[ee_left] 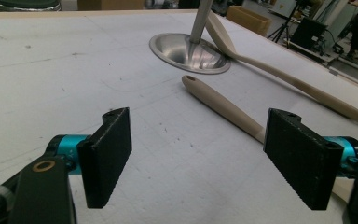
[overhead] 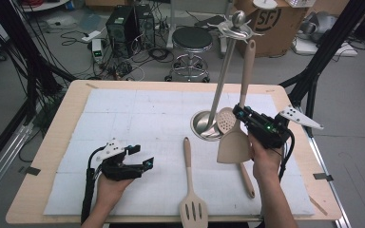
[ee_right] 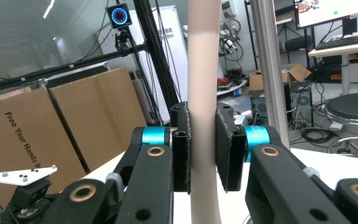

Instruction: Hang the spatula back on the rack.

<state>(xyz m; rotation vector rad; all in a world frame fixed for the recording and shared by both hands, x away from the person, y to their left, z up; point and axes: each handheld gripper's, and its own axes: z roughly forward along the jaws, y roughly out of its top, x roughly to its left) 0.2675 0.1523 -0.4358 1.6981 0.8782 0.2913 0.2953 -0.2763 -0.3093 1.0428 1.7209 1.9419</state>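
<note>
Desk (overhead: 52,142) of pale wood under a white mat (overhead: 123,118), seen from above, with a person working a claw in each hand. At left, the left claw (overhead: 142,156) rests low over the mat with its jaws spread wide and nothing between them; the left claw's own view shows the two black pads (ee_left: 109,156) far apart above bare mat. Just right of it, a beige slotted spatula (overhead: 191,190) lies flat on the mat, its slotted blade at the near edge and its handle pointing toward the far side. Beyond the handle stands a steel utensil stand (overhead: 218,80), its round base (overhead: 204,126) on the mat and its pole rising, as the high view shows it, to a ball-topped ring of hooks. A beige slotted spoon (overhead: 235,147) lies beside it with its bowl touching the base and its handle running toward the near right. Right of the pole, the right claw (overhead: 240,111) is closed on the handle of a solid beige turner (overhead: 237,128), held upright with its blade down above the mat; the right gripper view shows both pads (ee_right: 182,144) pressed against the handle, the steel pole just beside it. Behind the desk, a black stool (overhead: 191,40) and cardboard box (overhead: 271,23) stand on the floor.
</note>
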